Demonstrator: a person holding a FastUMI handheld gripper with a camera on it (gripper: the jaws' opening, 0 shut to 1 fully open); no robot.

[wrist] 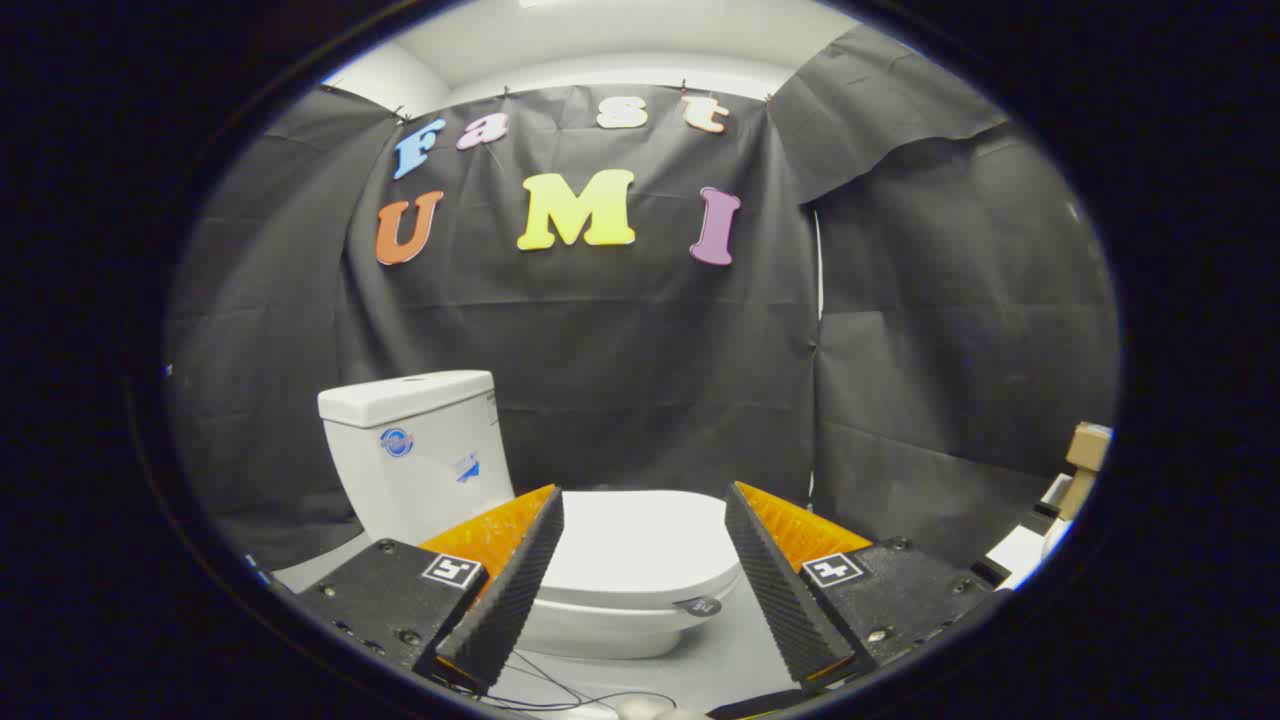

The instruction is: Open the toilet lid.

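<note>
Beyond the left finger stands the white ceramic toilet tank; just right of it the flat white plastic toilet lid lies closed on the bowl, seen between the fingers; the gripper is spread wide, holding nothing; a small brown cardboard box sits far right. Likely risk: smooth lid edge slipping off one finger and dropping back.

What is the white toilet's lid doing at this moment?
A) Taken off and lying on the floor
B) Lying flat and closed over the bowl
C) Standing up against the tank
B: the smooth white toilet lid lies flat over the bowl, ahead of the white ceramic tank, while the tool has its fingers spread wide apart, touching nothing.
</note>
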